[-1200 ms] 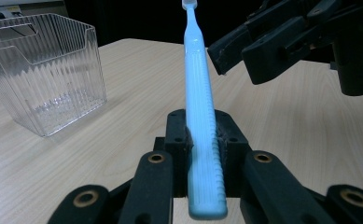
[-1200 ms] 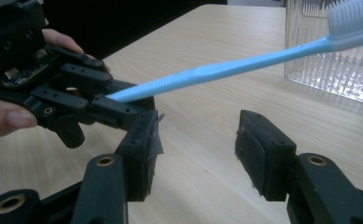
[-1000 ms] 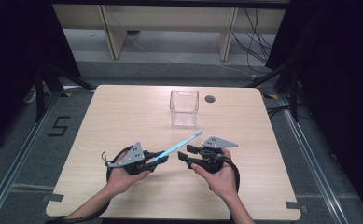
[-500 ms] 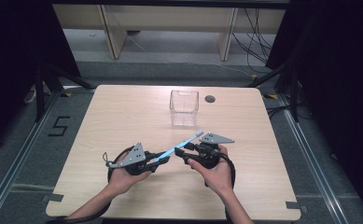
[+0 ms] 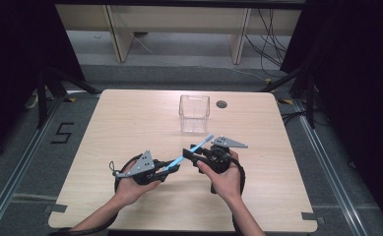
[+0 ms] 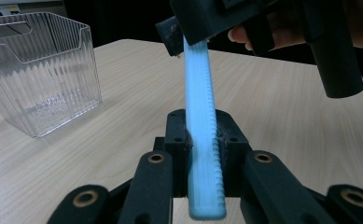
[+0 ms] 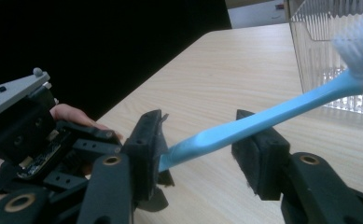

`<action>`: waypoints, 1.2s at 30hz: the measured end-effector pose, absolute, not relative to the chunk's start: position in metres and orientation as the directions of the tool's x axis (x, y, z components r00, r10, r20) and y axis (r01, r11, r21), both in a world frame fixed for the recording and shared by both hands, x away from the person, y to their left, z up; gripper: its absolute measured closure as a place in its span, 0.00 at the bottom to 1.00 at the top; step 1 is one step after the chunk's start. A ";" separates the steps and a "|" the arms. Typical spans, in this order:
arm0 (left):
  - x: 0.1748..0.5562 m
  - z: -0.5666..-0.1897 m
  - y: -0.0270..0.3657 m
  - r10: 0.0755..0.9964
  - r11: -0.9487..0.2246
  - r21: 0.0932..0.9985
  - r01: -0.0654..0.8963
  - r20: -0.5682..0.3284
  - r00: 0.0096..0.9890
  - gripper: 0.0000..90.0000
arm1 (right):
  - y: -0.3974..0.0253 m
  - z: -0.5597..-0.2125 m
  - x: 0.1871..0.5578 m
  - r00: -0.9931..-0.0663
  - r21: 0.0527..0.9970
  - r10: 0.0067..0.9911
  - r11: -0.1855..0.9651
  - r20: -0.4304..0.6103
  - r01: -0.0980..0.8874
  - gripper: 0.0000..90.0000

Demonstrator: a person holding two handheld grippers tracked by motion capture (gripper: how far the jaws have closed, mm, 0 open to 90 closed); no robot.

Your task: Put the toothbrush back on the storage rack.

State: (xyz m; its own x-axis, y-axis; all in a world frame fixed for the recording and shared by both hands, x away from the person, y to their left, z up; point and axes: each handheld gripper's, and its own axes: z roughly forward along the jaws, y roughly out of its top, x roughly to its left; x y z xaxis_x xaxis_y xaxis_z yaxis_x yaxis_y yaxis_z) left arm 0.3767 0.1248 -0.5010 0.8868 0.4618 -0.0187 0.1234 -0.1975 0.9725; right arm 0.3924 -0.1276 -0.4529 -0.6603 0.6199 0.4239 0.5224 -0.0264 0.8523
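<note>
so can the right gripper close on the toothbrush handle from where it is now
Probably yes. The right gripper is open with the blue toothbrush handle already passing between its jaws, nothing else between them. The left gripper is shut on the handle's far end, holding it steady.

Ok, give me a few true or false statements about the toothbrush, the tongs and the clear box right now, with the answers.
1. The left tongs are shut on the blue toothbrush. True.
2. The right tongs are clamped tight on the handle. False: their jaws stand open around it.
3. The toothbrush lies in the clear box. False: it is held above the table, short of the box.
4. The box stands upright. True.
</note>
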 end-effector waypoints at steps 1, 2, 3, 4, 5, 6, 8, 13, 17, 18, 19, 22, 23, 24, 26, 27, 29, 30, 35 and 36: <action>0.376 -0.501 0.124 0.460 -0.199 0.972 0.126 -0.021 0.888 0.86 | -0.128 -0.453 0.392 -0.660 0.852 0.620 -0.026 0.424 0.522 0.65; 0.376 -0.502 0.124 0.455 -0.208 0.971 0.121 -0.014 0.890 0.86 | -0.129 -0.454 0.394 -0.673 0.870 0.624 -0.021 0.397 0.493 0.69; 0.376 -0.502 0.123 0.451 -0.225 0.967 0.121 -0.007 0.893 0.86 | -0.129 -0.453 0.393 -0.666 0.852 0.611 -0.026 0.428 0.523 0.72; 0.376 -0.504 0.121 0.443 -0.217 0.969 0.115 -0.008 0.897 0.86 | -0.128 -0.452 0.393 -0.659 0.835 0.593 -0.042 0.463 0.549 0.76; 0.375 -0.504 0.121 0.445 -0.242 0.963 0.118 0.002 0.896 0.85 | -0.128 -0.453 0.393 -0.670 0.834 0.569 -0.051 0.477 0.550 0.80; 0.375 -0.505 0.119 0.436 -0.254 0.960 0.120 0.003 0.900 0.83 | -0.128 -0.452 0.393 -0.677 0.829 0.543 -0.064 0.496 0.556 0.86; 0.375 -0.506 0.117 0.419 -0.273 0.954 0.123 0.003 0.908 0.78 | -0.128 -0.451 0.392 -0.691 0.839 0.543 -0.050 0.478 0.541 0.92; 0.373 -0.503 0.119 0.412 -0.288 0.950 0.124 0.006 0.911 0.67 | -0.129 -0.448 0.390 -0.701 0.857 0.585 0.019 0.409 0.515 0.93; 0.370 -0.497 0.126 0.420 -0.283 0.951 0.123 0.007 0.908 0.63 | -0.135 -0.442 0.391 -0.704 0.878 0.618 0.047 0.349 0.476 0.93; 0.370 -0.496 0.128 0.423 -0.278 0.953 0.121 0.008 0.906 0.62 | -0.136 -0.442 0.392 -0.714 0.888 0.616 0.047 0.334 0.457 0.93; 0.368 -0.495 0.132 0.433 -0.279 0.953 0.122 0.012 0.901 0.60 | -0.140 -0.438 0.392 -0.706 0.893 0.632 0.046 0.321 0.447 0.93; 0.367 -0.494 0.139 0.451 -0.284 0.950 0.128 0.015 0.893 0.58 | -0.144 -0.437 0.393 -0.704 0.899 0.644 0.057 0.300 0.435 0.93; 0.367 -0.495 0.141 0.461 -0.272 0.953 0.132 0.009 0.887 0.58 | -0.145 -0.436 0.392 -0.691 0.899 0.655 0.042 0.306 0.437 0.93; 0.367 -0.495 0.146 0.478 -0.269 0.953 0.141 0.005 0.879 0.57 | -0.147 -0.435 0.393 -0.702 0.907 0.656 0.062 0.278 0.417 0.93; 0.368 -0.495 0.152 0.498 -0.266 0.951 0.160 -0.007 0.867 0.55 | -0.149 -0.434 0.393 -0.684 0.906 0.683 0.074 0.258 0.417 0.93; 0.368 -0.495 0.157 0.514 -0.262 0.950 0.172 -0.014 0.858 0.55 | -0.150 -0.433 0.393 -0.688 0.906 0.674 0.064 0.269 0.418 0.93; 0.369 -0.496 0.162 0.530 -0.248 0.951 0.185 -0.026 0.848 0.51 | -0.153 -0.433 0.395 -0.693 0.917 0.681 0.080 0.236 0.391 0.93; 0.369 -0.496 0.166 0.542 -0.247 0.949 0.194 -0.031 0.840 0.51 | -0.153 -0.433 0.394 -0.682 0.910 0.687 0.072 0.252 0.409 0.93; 0.372 -0.498 0.187 0.601 -0.185 0.954 0.236 -0.080 0.795 0.44 | -0.159 -0.429 0.397 -0.689 0.923 0.697 0.101 0.201 0.371 0.93; 0.372 -0.498 0.187 0.601 -0.185 0.954 0.236 -0.080 0.795 0.43 | -0.159 -0.429 0.397 -0.689 0.923 0.697 0.101 0.201 0.371 0.93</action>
